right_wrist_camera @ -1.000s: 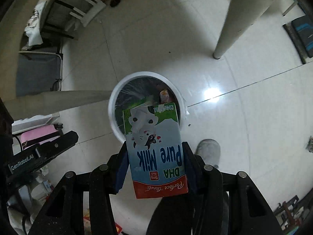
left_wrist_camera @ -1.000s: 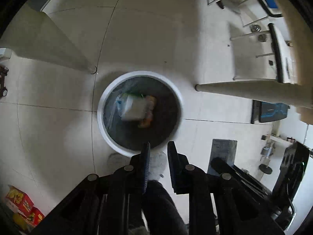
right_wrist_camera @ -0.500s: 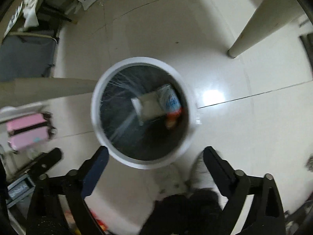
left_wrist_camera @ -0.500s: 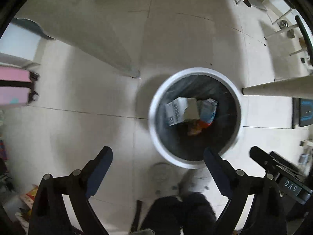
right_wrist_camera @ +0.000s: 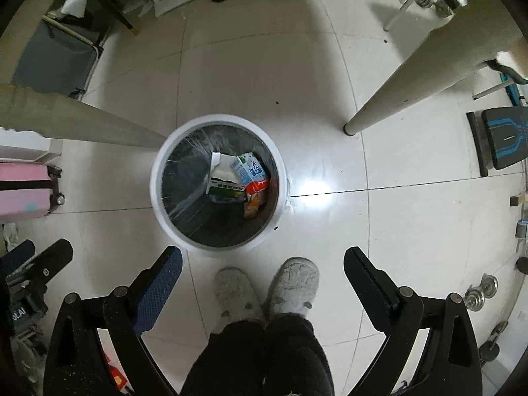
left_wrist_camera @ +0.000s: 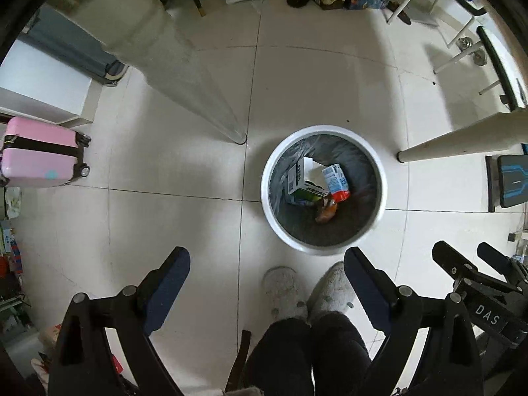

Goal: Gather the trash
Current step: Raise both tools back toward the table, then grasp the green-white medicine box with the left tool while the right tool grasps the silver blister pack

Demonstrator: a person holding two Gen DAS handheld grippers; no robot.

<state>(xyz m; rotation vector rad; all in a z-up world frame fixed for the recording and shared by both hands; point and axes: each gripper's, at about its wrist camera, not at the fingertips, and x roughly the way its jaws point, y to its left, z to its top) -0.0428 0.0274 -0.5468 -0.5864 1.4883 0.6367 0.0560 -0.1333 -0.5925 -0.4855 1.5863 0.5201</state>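
A round white trash bin (left_wrist_camera: 267, 178) with a dark liner stands on the tiled floor; it also shows in the right wrist view (right_wrist_camera: 155, 181). Inside lie a blue and white milk carton (left_wrist_camera: 336, 181) (right_wrist_camera: 251, 172), a white and green box (left_wrist_camera: 302, 183) (right_wrist_camera: 223, 181) and an orange wrapper (left_wrist_camera: 325, 213) (right_wrist_camera: 252, 208). My left gripper (left_wrist_camera: 265, 260) is open and empty, high above the floor, with the bin ahead to the right. My right gripper (right_wrist_camera: 262, 260) is open and empty, above the bin's near rim.
The person's feet in grey slippers (left_wrist_camera: 307, 292) (right_wrist_camera: 267, 288) stand just before the bin. Table legs (left_wrist_camera: 462, 138) (right_wrist_camera: 412, 82) slant beside it. A pink suitcase (left_wrist_camera: 39, 156) is at the left, a black and blue bench (right_wrist_camera: 501, 138) at the right.
The right gripper opened and dropped the milk carton into the bin. The left gripper opened too. Both grippers rose away from the bin.
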